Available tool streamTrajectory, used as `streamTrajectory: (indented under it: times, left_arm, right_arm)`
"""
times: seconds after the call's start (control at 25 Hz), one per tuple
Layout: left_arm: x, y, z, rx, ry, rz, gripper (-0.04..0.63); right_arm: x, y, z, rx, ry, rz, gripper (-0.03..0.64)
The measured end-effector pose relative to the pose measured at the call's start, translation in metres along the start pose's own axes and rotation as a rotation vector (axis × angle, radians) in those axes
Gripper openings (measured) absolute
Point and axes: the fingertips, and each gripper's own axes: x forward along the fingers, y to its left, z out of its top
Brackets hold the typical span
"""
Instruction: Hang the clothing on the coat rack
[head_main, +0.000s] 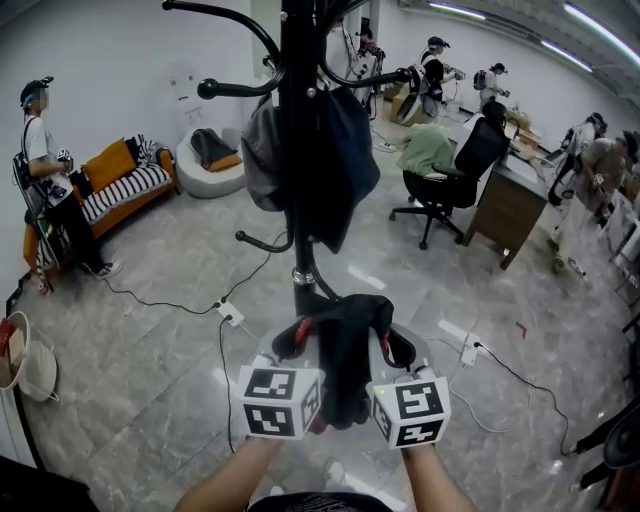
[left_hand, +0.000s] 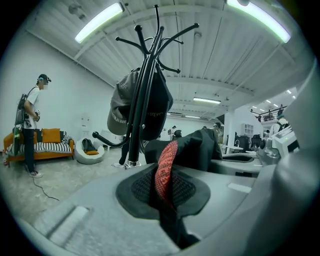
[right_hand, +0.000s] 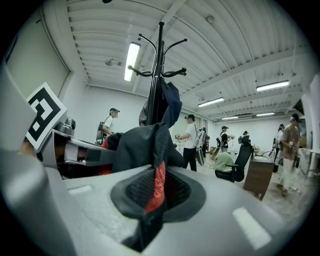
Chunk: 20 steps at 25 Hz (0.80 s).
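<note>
The left gripper (head_main: 292, 342) and the right gripper (head_main: 392, 348) each have their jaws closed on the black fabric garment with red woven trim (head_main: 345, 370), which sags between the 2 of them. Only the head view shows both grippers at once. The left gripper view shows a strip of red trim pinched in the left gripper (left_hand: 167, 192), with the garment (left_hand: 200, 145) heaped just beyond. The right gripper view shows the same grip at the right gripper (right_hand: 152, 197), with the garment (right_hand: 140, 145) rising ahead of it.

The tall black metal coat rack (head_main: 298, 120) stands straight ahead of both grippers, just past the garment and not touching it. A dark hanging jacket (head_main: 335, 170) and a grey baseball cap (head_main: 262, 150) are on its hooks. The cap (left_hand: 120, 112) is plainest in the left gripper view.

Far left of the left gripper, the head view alone shows a pale round tub (head_main: 28, 335) holding something reddish, too small to identify. Ahead and to the left, a white round beanbag seat (head_main: 200, 172) holds a black and orange bundle.
</note>
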Motion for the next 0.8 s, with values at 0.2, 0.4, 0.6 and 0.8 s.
streamTrajectory:
  times: [0.2,0.4,0.6,0.8]
  left_arm:
    - [0.005,0.006,0.002,-0.004,-0.002,0.036,0.020]
    - [0.011,0.009,0.004,-0.006,-0.005,0.064,0.020]
    - [0.015,0.016,0.006,-0.008,-0.007,0.096,0.020]
    - [0.023,0.023,0.006,-0.009,-0.007,0.125,0.020]
  right_arm:
    - [0.011,-0.002,0.001,0.001,-0.008,0.034,0.025]
    - [0.021,-0.007,0.003,0.000,-0.015,0.062,0.025]
    - [0.031,-0.008,0.004,-0.001,-0.023,0.093,0.025]
    - [0.046,-0.009,0.004,0.001,-0.027,0.122,0.024]
